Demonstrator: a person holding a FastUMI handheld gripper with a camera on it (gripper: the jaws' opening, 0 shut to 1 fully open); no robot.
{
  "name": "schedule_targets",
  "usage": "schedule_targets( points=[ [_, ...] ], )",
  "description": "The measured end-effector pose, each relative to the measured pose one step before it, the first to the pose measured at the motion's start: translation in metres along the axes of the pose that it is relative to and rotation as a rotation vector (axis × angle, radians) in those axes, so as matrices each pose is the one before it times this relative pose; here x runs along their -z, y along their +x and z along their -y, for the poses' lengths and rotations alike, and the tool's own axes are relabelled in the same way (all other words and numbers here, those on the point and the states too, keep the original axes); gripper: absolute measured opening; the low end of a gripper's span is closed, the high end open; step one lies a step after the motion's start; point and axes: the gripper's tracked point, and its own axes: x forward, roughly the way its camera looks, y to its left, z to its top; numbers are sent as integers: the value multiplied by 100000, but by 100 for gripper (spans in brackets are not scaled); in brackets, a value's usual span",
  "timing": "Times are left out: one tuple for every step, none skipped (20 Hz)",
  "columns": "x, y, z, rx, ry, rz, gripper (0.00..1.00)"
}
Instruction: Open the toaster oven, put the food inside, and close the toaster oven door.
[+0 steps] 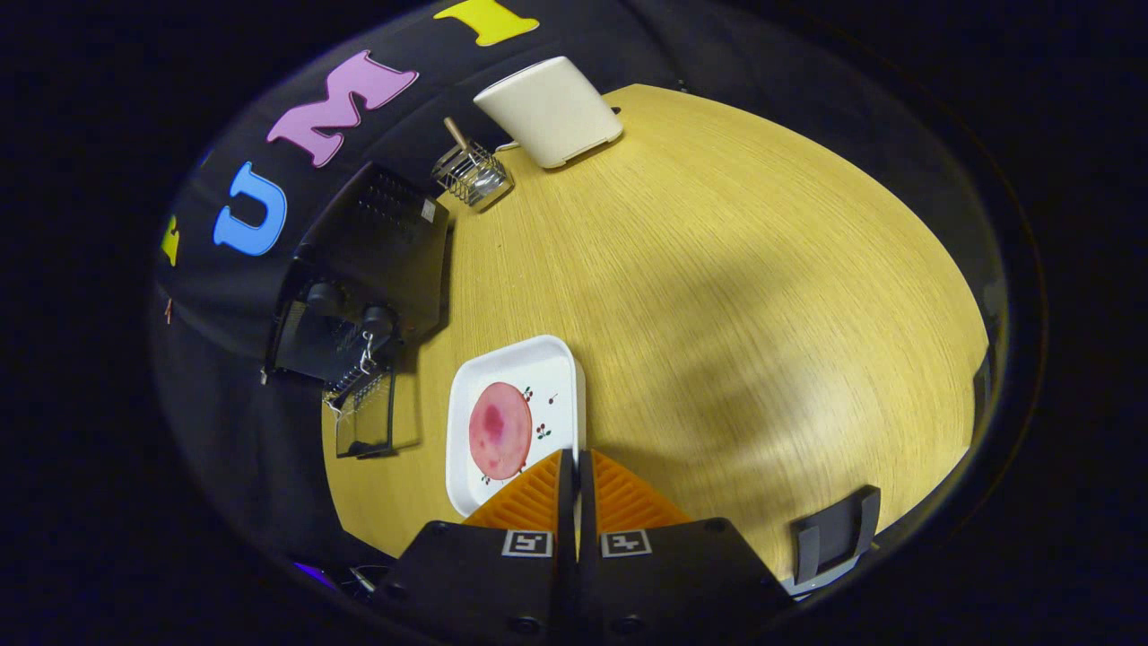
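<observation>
A black toaster oven [372, 260] stands at the table's left side with its glass door [363, 417] folded down open. Beside the door lies a white square plate [516, 359] carrying a round pink slice of food [500, 430]. My gripper [575, 459] hovers above the table with its orange fingers [529, 498] pressed together, nothing held between them. Their tips hang over the plate's near right corner, just right of the food.
A wire basket [473, 173] with a wooden handle and a cream-coloured box [552, 109] stand at the far end of the wooden table [744, 296]. A black bracket [834, 534] sits at the table's near right edge.
</observation>
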Motion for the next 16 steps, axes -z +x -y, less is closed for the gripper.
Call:
schedule_targets(
  points=[
    [-24, -343, -222, -1108, 1794, 1360, 5],
    [270, -649, -131, -946, 1980, 1057, 5],
    [147, -631, -48, -940, 2527, 1024, 5],
    [230, -894, -57, -1123, 2903, 891, 5],
    [-7, -576, -147, -1087, 2840, 1047, 5],
    [36, -367, -280, -1173, 2341, 1252, 5],
    [-5, -397, -303, -963, 1738, 1068, 5],
    [13, -374, -328, -853, 1700, 1067, 5],
    [-22, -450, -412, -983, 1573, 1037, 5],
    [46, -421, -421, -778, 1331, 1097, 5],
    [334, -397, -449, -178, 1047, 213, 5],
    [-84, -410, -661, -1339, 568, 748, 5],
    [174, -363, -609, -1039, -176, 370, 5],
    [-138, -777, -469, -1168, -190, 331, 5],
    [280, -278, -802, -1218, -19, -9, 5],
    [372, -259, -889, -1522, -265, -412, 5]
  ],
)
